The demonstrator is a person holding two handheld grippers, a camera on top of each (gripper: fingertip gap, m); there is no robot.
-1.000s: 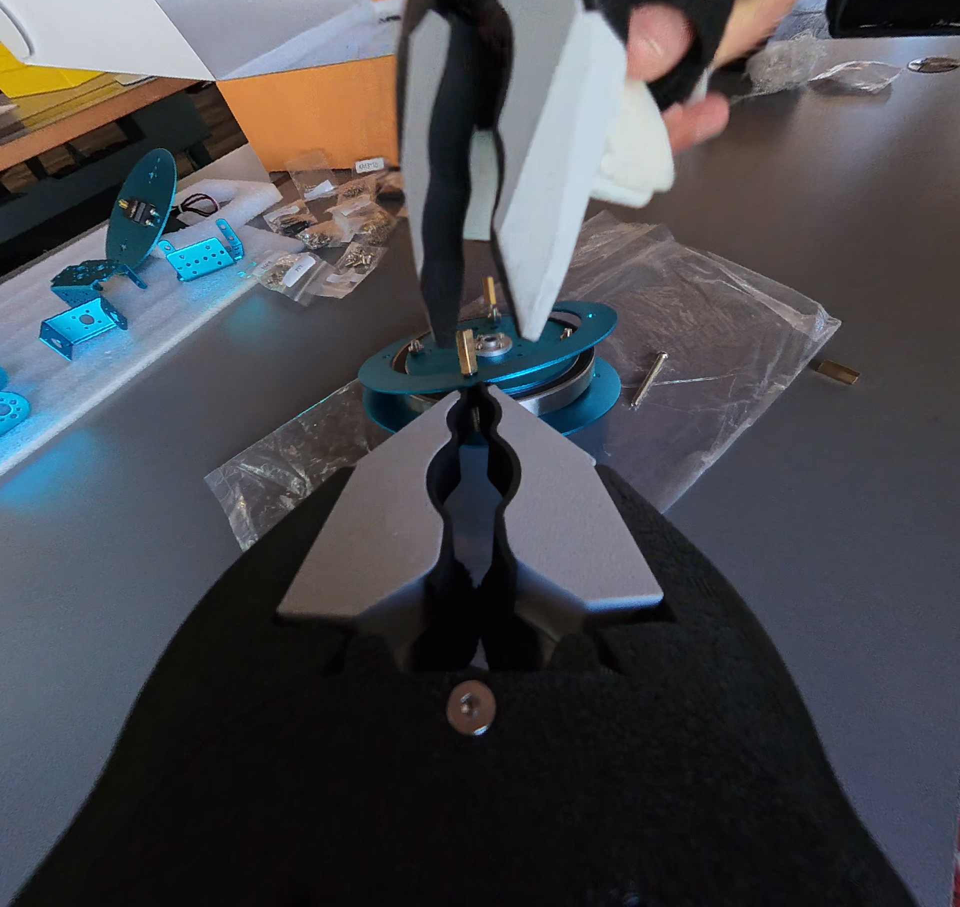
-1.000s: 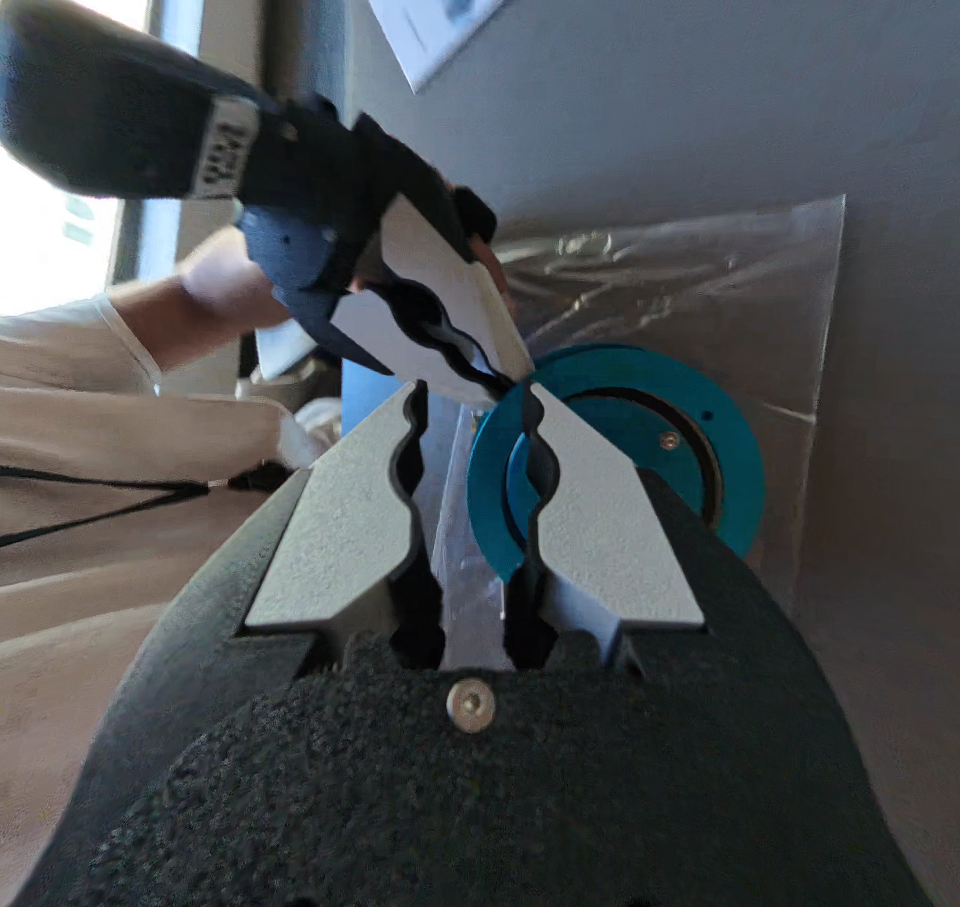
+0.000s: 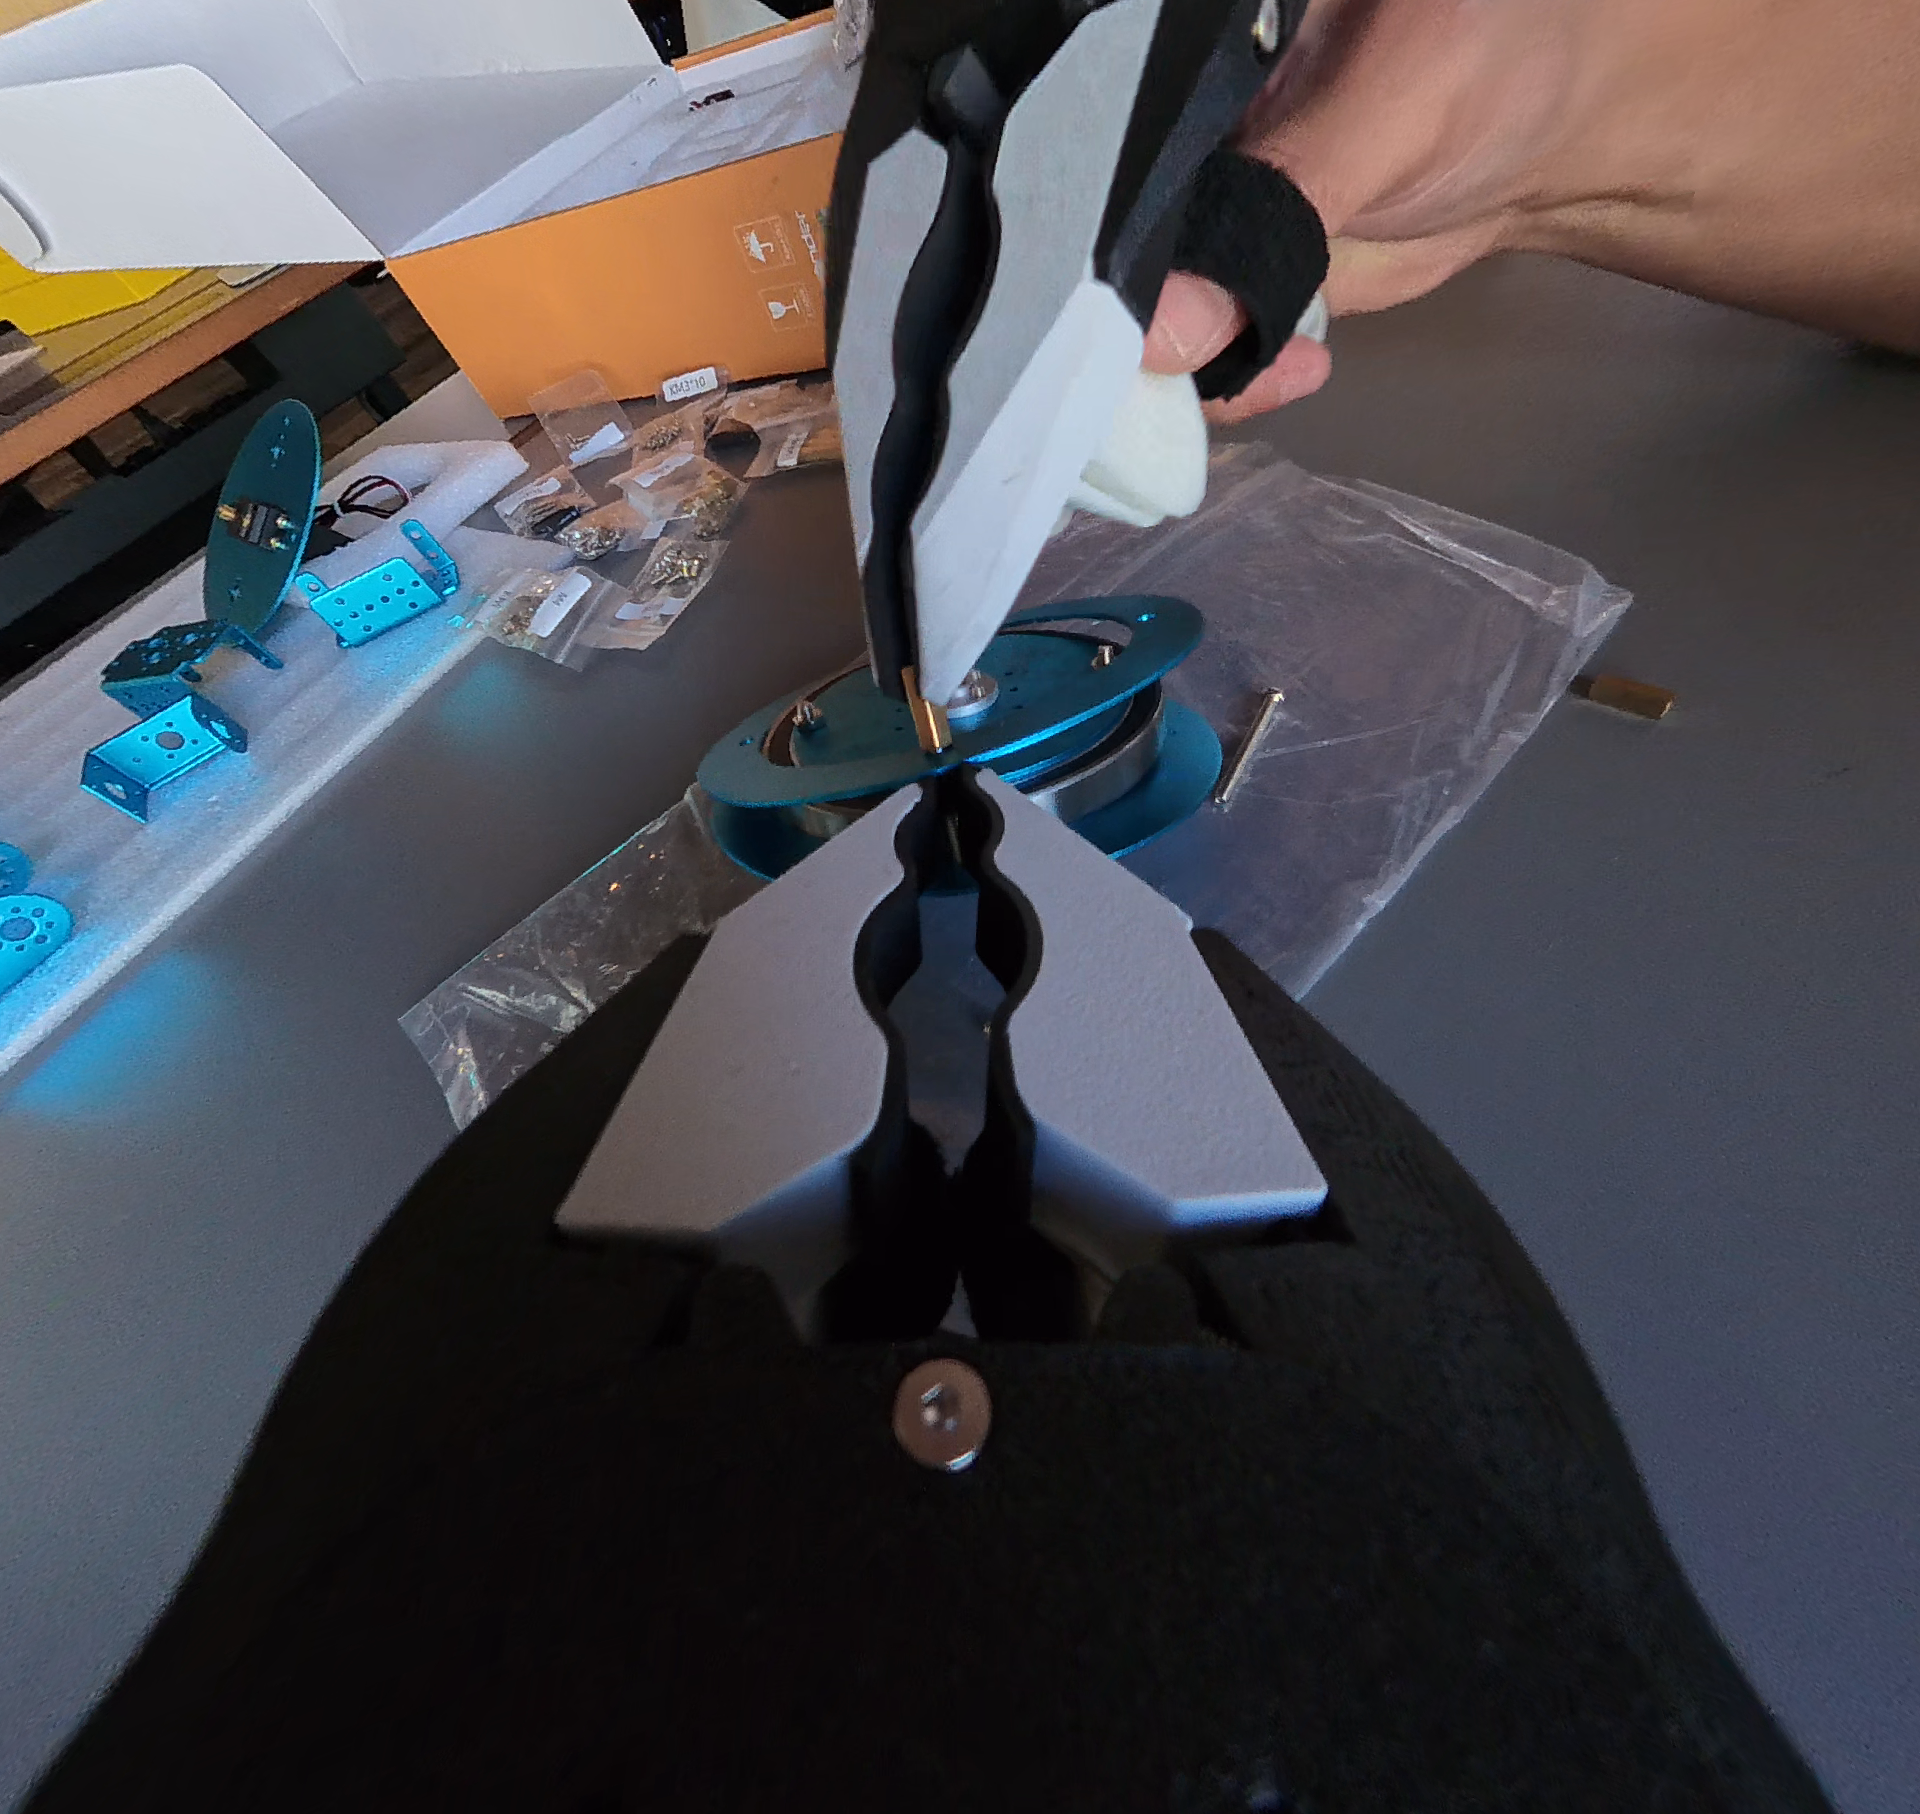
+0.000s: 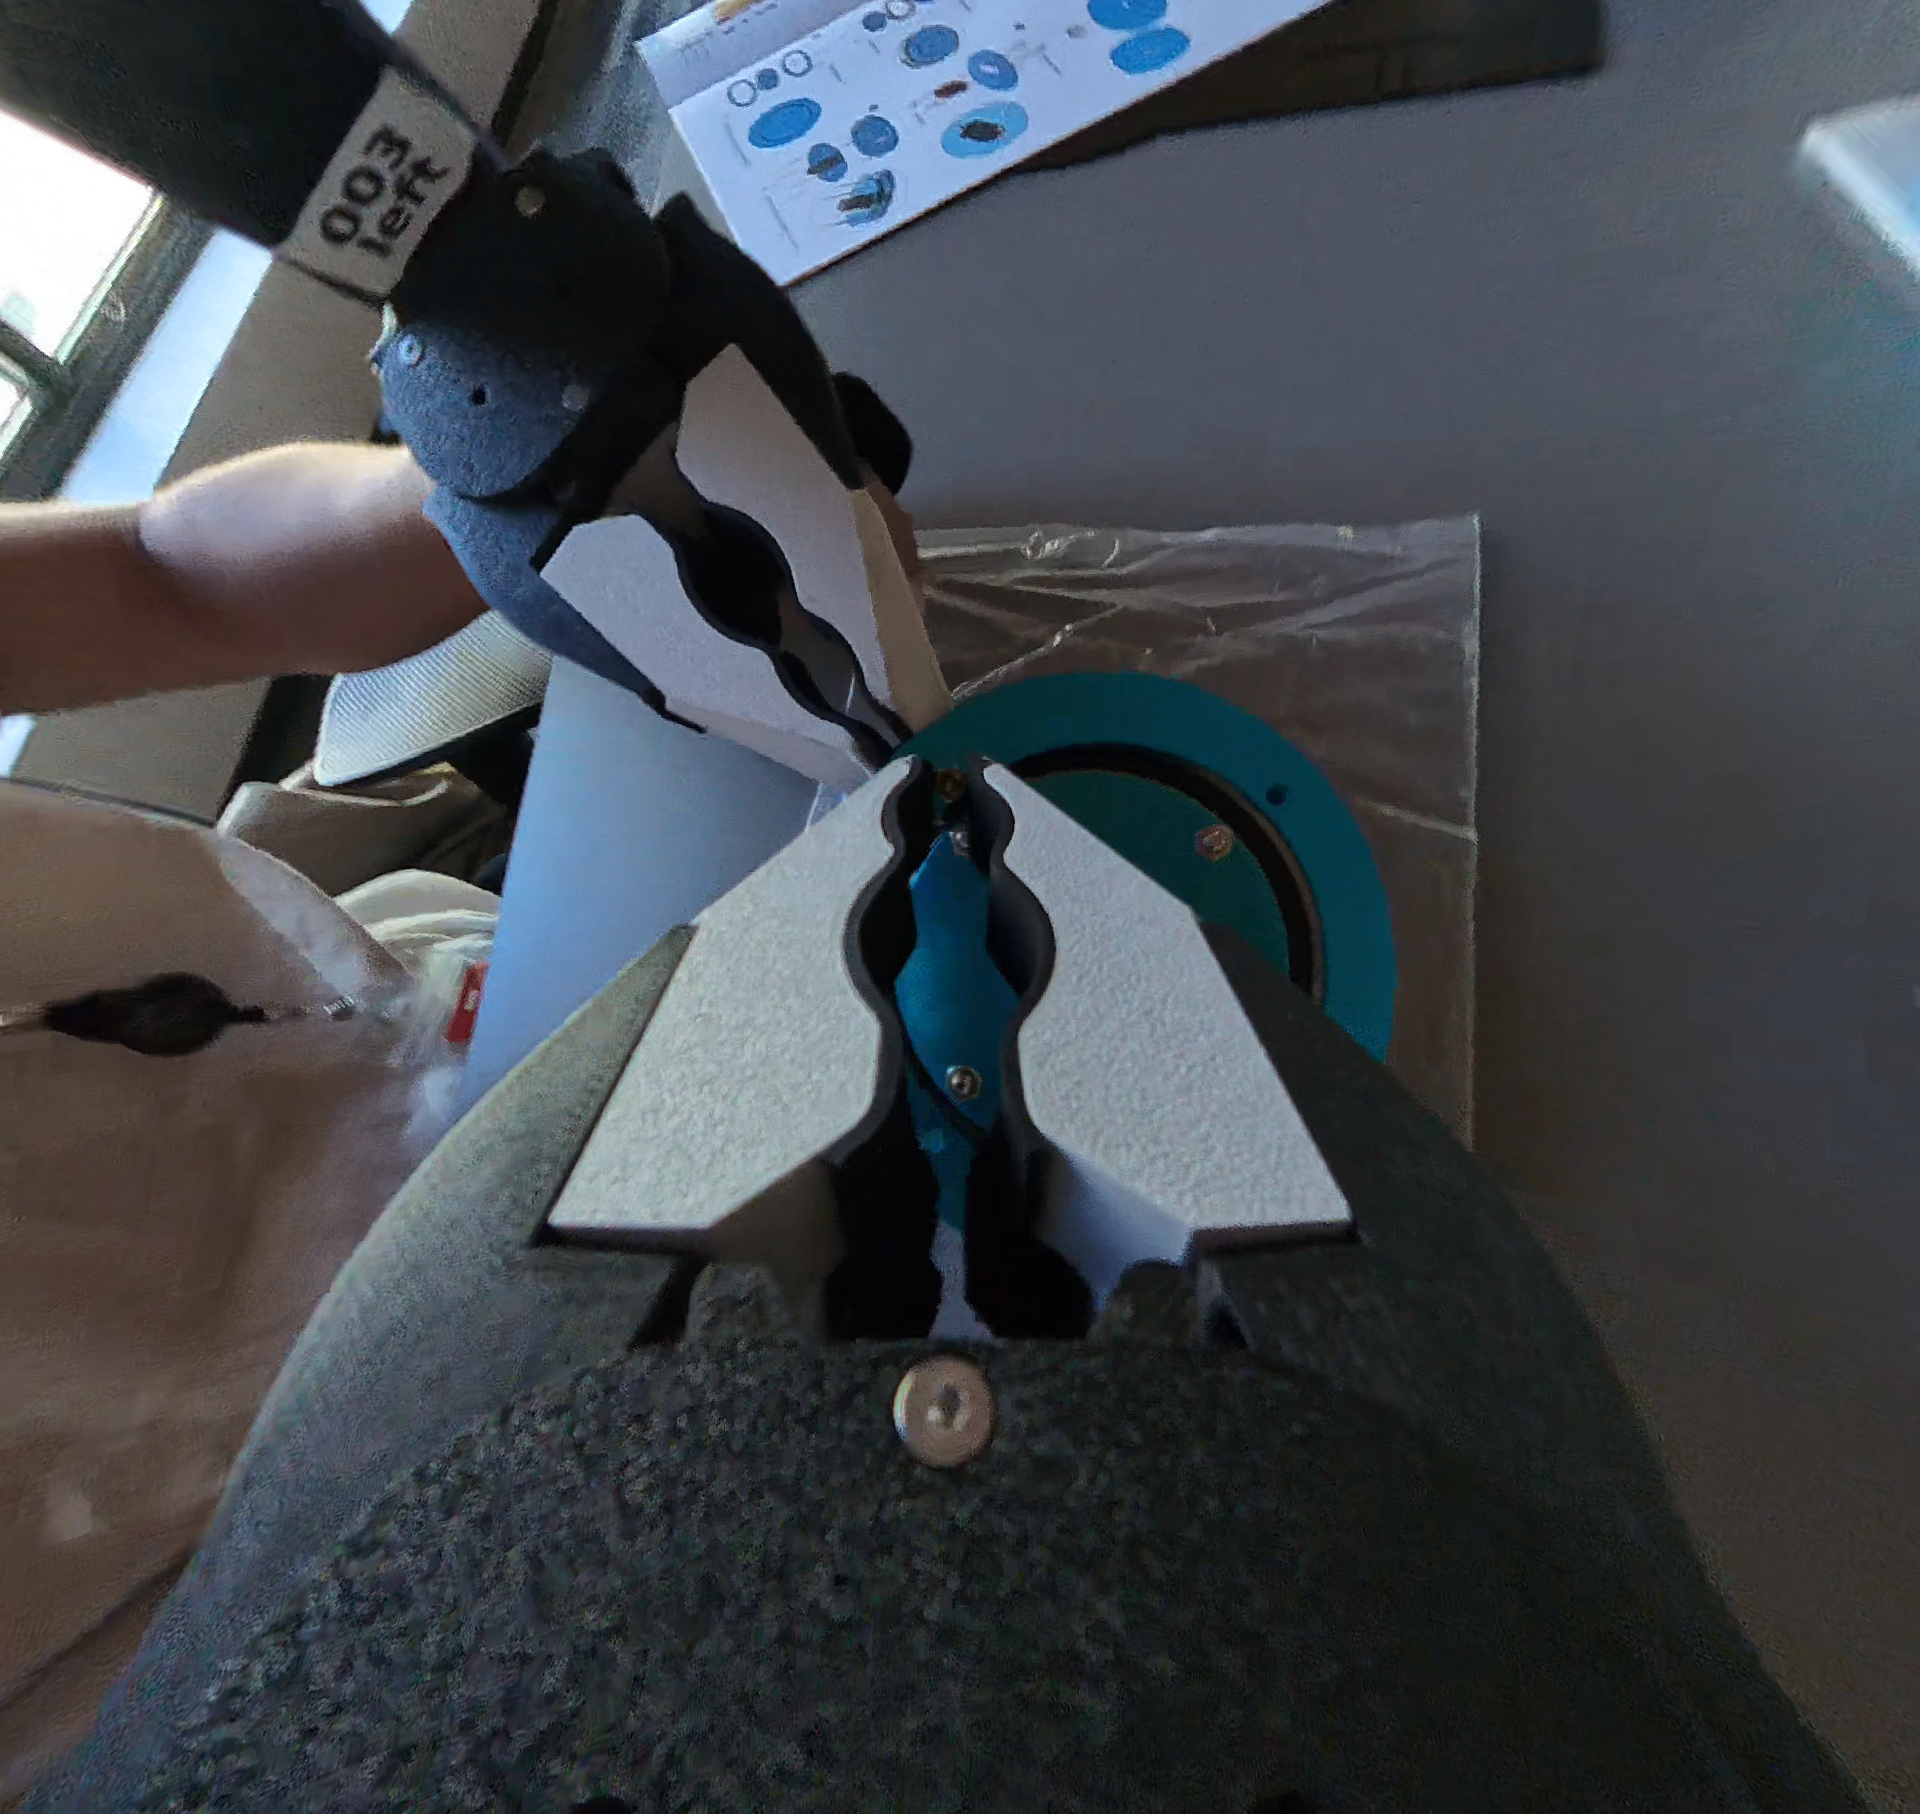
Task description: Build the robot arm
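Since a second ago your right gripper (image 3: 920,699) has narrowed from open and now pinches the upright brass standoff (image 3: 924,720) on the round teal metal turntable (image 3: 1081,658). Your left gripper (image 3: 958,793), nearly shut, clamps the plate's near rim just below it, on the clear plastic bag (image 3: 1382,642).

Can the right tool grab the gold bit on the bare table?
Probably not yet. The way to the gold bit looks free, but the right tool is shut on a post.
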